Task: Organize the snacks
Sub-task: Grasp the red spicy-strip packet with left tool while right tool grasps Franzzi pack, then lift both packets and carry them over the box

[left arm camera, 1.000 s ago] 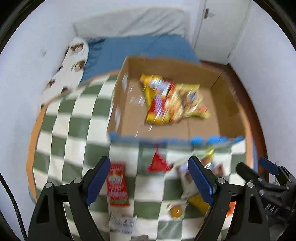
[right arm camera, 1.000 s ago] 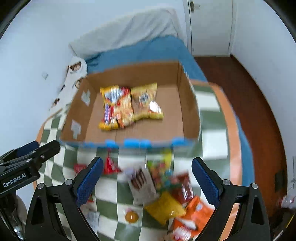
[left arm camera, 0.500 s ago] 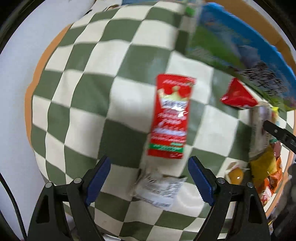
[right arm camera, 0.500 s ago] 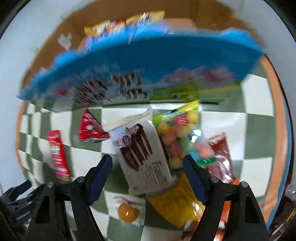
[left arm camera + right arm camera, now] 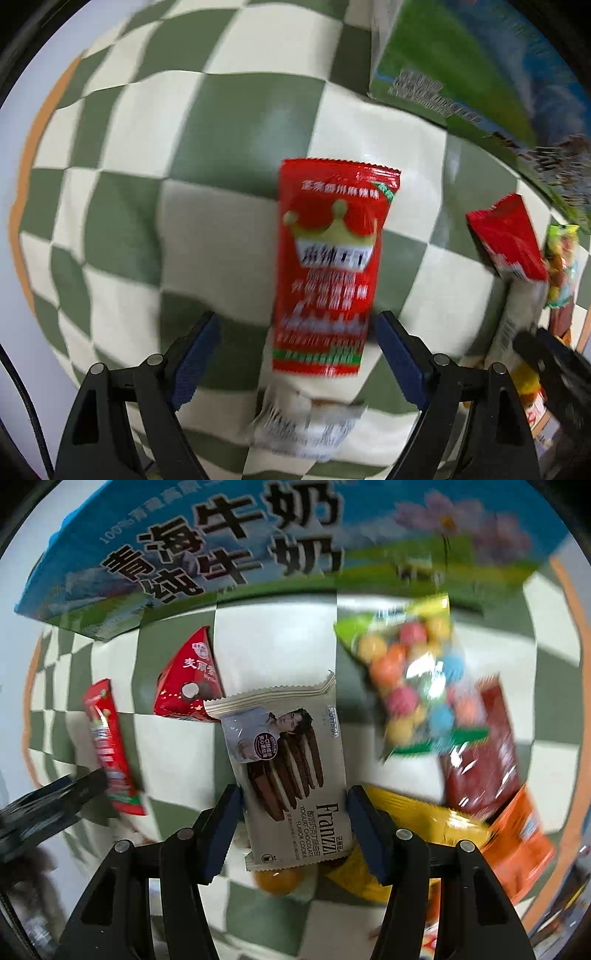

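My left gripper [image 5: 295, 354] is open, its jaws either side of the lower end of a long red snack packet [image 5: 328, 266] lying on the green-and-cream checked cloth [image 5: 221, 122]. My right gripper [image 5: 293, 830] is open, its blue pads close to both edges of a cream Franzzi chocolate cookie packet [image 5: 291, 771]. I cannot tell if the pads touch it. The red packet also shows in the right wrist view [image 5: 110, 749], with the left gripper's finger over its lower end. The printed cardboard box [image 5: 258, 546] stands just beyond the snacks.
A red triangular packet [image 5: 188, 679], a bag of coloured candy balls [image 5: 413, 679], a dark red packet [image 5: 484, 753], orange [image 5: 517, 845] and yellow [image 5: 424, 823] packets and an orange jelly cup [image 5: 280, 880] lie around. A clear white wrapper [image 5: 306, 424] lies under the left gripper.
Both grippers have dropped from above the box down close to the cloth. The red packet now lies between the left jaws and the cookie packet between the right jaws.
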### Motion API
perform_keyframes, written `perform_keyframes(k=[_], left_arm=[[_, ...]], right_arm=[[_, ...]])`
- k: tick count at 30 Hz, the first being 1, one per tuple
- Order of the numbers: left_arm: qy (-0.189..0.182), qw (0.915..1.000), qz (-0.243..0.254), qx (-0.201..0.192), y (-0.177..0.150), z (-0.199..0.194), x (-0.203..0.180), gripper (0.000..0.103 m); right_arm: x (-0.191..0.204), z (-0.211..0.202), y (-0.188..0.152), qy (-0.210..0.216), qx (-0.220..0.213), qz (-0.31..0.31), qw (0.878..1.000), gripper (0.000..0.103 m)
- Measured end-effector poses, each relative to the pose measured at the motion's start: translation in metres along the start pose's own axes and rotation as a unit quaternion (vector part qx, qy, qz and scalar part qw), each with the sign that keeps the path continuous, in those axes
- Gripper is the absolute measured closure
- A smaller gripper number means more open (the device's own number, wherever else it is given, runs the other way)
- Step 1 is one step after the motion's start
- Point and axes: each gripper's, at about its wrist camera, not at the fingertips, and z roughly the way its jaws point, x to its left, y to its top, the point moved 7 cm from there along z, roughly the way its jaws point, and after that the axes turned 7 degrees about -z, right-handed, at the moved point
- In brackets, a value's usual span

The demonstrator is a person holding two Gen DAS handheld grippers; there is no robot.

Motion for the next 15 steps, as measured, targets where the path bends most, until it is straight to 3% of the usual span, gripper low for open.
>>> perform_keyframes(k=[2, 4, 6, 12, 15], left_arm=[[0.004, 1.0, 0.007, 0.0, 0.007, 0.012, -0.003, 0.019], [0.0, 1.0, 0.007, -0.005, 0.009, 0.015, -0.007, 0.03], [-0.013, 0.9999, 0.01, -0.004, 0.006, 0.016, -0.012, 0.051], [-0.039, 0.9987, 0.031, 0.01, -0.028, 0.019, -0.036, 0.053], [-0.046, 0.9981, 0.032, 0.023, -0.037, 0.03, -0.045, 0.05]], right_arm=[[-0.002, 0.003, -0.001, 0.001, 0.0, 0.008, 1.0, 0.038], [-0.004, 0.009, 0.0, -0.003, 0.001, 0.01, 1.0, 0.038], [-0.001, 0.015, 0.002, -0.012, 0.006, -0.001, 1.0, 0.038], [0.008, 0.019, -0.005, -0.018, 0.012, -0.013, 1.0, 0.045], [0.008, 0.021, -0.008, 0.0, 0.013, 0.001, 1.0, 0.04]])
